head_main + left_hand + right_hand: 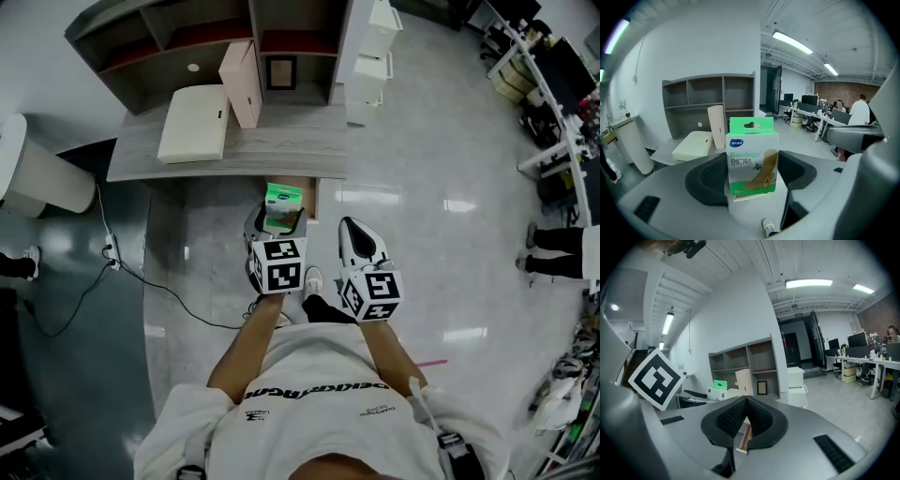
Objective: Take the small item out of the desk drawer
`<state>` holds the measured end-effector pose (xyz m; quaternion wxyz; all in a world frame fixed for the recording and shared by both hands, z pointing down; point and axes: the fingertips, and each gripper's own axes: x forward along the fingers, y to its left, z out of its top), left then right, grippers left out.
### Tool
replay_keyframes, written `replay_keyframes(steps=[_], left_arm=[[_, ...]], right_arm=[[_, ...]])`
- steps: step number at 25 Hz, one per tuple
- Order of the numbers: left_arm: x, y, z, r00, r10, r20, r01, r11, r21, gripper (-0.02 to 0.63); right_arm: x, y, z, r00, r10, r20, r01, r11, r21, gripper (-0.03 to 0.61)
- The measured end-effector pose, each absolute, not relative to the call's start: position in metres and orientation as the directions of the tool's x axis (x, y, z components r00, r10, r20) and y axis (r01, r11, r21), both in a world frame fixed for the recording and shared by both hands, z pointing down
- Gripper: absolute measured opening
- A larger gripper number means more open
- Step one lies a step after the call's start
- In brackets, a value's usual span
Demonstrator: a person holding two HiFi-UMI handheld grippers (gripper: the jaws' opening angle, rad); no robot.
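1. Head view, far left: the bench [281, 150] carries a cream case [195, 122] and an upright pink box [242, 82], with a shelf unit [178, 42] behind them. None of these is part of your job.
2. Your left gripper [278, 223] is near your body, on the near side of the bench's edge. Its jaws are clamped on the bandage box [283, 202], the small item you were after.
3. The left gripper view shows that grip clearly. The bandage box [752, 159] stands upright in the left gripper [752, 177], a pad pressed to each side and the green hang tab on top. It rests on nothing, with only floor below it.
4. Just right of the box, a brown strip under the bench's near edge looks like the open drawer [309, 199]. The box hides most of it, so you cannot see what else is inside.
5. Your right gripper [351, 227] is beside the left one. In the right gripper view, the right gripper [746, 399] has its jaws closed tip to tip with nothing between them.
6. The item looks to be out of the drawer already, so the take-out itself seems done.
7. The next move calls for a firm left grip while you carry the box clear and set it down. Your free right gripper could push the drawer shut.
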<state>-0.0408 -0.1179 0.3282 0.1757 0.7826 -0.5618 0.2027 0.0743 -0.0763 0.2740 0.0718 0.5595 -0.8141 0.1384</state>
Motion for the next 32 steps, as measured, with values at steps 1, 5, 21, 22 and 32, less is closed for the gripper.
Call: replay_keyframes(steps=[1, 5, 21, 22, 32], left_arm=[[-0.041, -0.116, 0.32, 0.288, -0.816, 0.501, -0.951, -0.306, 0.048, 0.347], [-0.043, -0.11, 0.291, 0.289, -0.85, 0.441, -0.951, -0.306, 0.034, 0.347], [-0.068, -0.08, 0.212, 0.285, -0.935, 0.212, -0.953, -0.3, -0.044, 0.347], [-0.069, -0.079, 0.21, 0.283, -0.937, 0.203, -0.954, -0.298, -0.045, 0.347], [-0.066, -0.078, 0.198, 0.286, -0.948, 0.139, -0.954, -0.296, -0.055, 0.347]], right_arm=[[0.074, -0.074, 0.269, -0.364, -0.893, 0.267, -0.931, 0.336, -0.144, 0.031], [0.072, -0.071, 0.251, -0.366, -0.9, 0.236, -0.929, 0.339, -0.147, 0.031], [0.053, -0.067, 0.2, -0.388, -0.911, 0.137, -0.919, 0.373, -0.125, 0.031], [0.053, -0.067, 0.199, -0.388, -0.912, 0.135, -0.919, 0.373, -0.124, 0.031], [0.058, -0.073, 0.196, -0.38, -0.916, 0.126, -0.923, 0.367, -0.116, 0.031]])
